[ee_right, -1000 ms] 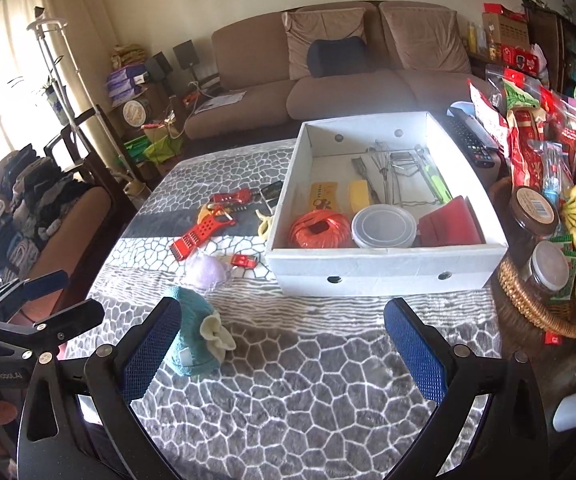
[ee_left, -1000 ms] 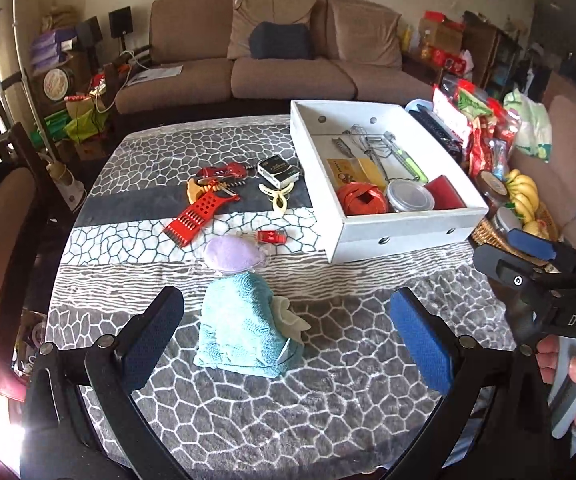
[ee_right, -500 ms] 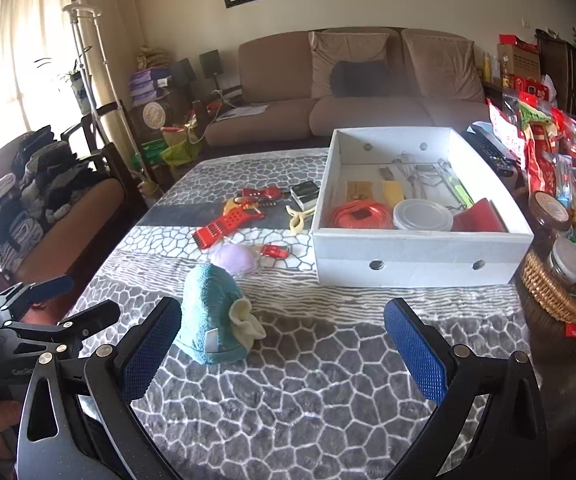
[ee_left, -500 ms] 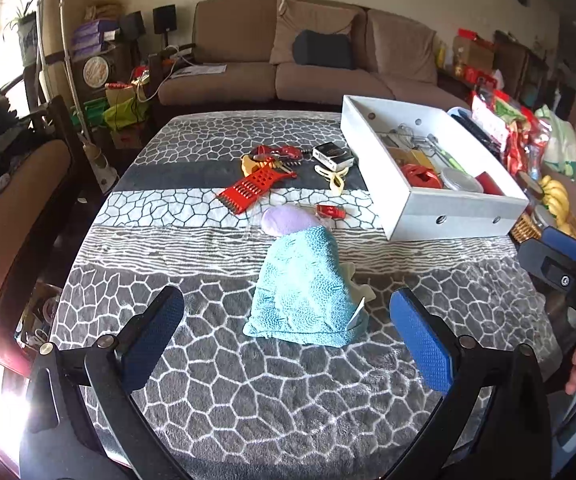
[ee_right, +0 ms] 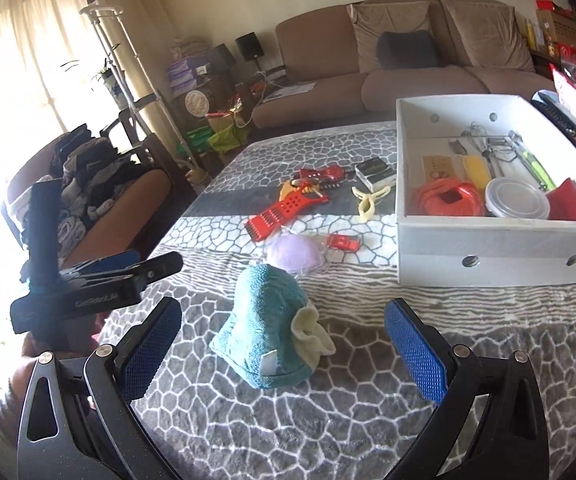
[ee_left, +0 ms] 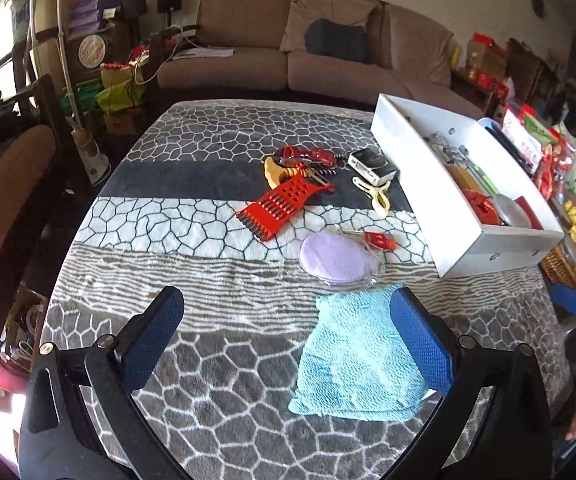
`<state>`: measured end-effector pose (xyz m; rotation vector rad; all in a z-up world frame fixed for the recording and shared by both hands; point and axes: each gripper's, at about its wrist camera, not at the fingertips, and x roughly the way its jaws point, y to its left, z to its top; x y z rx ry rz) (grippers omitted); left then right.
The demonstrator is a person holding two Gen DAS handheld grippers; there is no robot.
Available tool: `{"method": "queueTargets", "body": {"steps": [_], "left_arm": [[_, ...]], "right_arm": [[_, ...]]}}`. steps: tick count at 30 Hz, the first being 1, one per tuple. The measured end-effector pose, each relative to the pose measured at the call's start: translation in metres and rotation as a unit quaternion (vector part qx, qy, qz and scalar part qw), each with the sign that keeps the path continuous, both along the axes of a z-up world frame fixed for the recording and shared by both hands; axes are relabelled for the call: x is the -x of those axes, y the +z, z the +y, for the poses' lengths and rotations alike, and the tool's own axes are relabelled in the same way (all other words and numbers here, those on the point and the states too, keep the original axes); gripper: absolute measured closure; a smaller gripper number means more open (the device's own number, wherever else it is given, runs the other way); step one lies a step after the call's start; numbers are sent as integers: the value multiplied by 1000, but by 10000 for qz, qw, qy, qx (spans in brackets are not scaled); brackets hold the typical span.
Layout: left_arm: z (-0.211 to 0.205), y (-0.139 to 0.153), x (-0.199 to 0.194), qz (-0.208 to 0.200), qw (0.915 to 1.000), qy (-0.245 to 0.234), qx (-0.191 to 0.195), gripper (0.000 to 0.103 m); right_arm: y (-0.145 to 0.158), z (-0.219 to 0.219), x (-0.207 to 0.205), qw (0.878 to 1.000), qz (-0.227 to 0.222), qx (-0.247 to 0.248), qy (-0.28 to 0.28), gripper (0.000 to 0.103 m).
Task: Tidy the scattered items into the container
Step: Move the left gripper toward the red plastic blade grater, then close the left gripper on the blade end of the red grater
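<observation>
While both the left gripper (ee_left: pixel 286 338) and the right gripper (ee_right: pixel 282 346) hang wide open and empty, the approach step stands at the teal cloth (ee_right: pixel 268 320), centre frame; next move likely needs a descent and a pinch before carrying to the white box (ee_right: pixel 488 244).

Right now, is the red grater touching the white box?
Apart. The right wrist view shows patterned cloth and a hair clip between the red grater and the white box.

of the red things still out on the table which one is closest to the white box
The small red clip, lying beside the lilac pad near the white box. The red slicer and the dark red piece behind it lie farther left.
</observation>
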<state>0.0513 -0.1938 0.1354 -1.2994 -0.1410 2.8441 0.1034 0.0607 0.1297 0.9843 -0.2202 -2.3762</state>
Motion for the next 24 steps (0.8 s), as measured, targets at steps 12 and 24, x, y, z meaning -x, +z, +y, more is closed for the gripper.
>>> {"method": "queueTargets", "body": {"steps": [12,24], "left_arm": [[-14,-81,125,-579,9975,-393,-63,0],[-15,-131,163,-1024,9922,-644,308,0]], "right_arm": [[7,-19,67,9987,321,76,393,0],[-8,7,81,9974,-290,472,467,0]]}}
